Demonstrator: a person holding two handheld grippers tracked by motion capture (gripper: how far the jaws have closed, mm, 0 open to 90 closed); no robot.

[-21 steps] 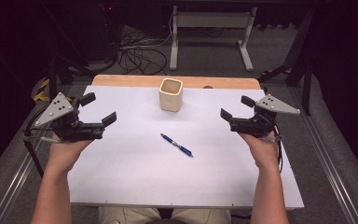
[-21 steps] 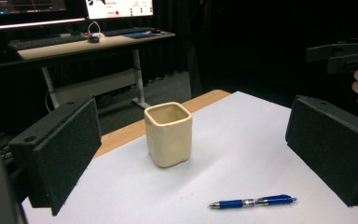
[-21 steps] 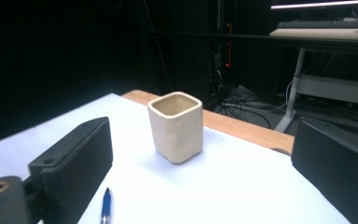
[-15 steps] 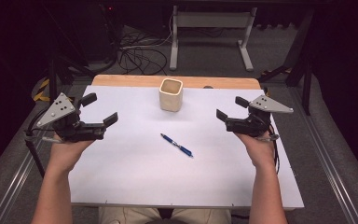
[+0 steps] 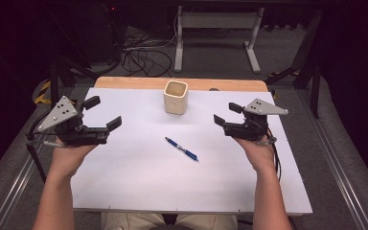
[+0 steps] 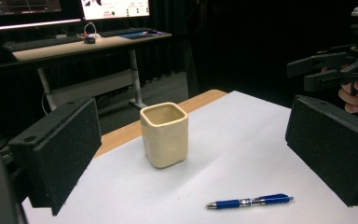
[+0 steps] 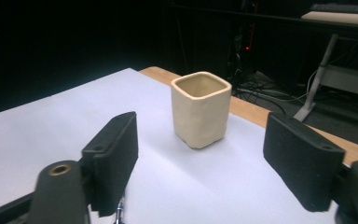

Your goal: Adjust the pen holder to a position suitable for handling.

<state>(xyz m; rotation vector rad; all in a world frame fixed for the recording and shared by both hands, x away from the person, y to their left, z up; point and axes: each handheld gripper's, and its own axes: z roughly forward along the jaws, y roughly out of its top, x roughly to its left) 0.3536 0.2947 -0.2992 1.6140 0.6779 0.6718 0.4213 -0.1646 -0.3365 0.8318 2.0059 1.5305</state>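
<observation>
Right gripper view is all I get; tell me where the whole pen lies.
Observer: The blue pen lies flat on the white sheet, on the person's side of the cream cup and apart from it.
Operator: Report the left gripper.
Observer: The left gripper hovers over the sheet's left edge, its fingers wide apart with nothing between them.
Operator: Give the pen's direction.
Observer: It runs diagonally; its silver tip is the end nearer the cup.
</observation>
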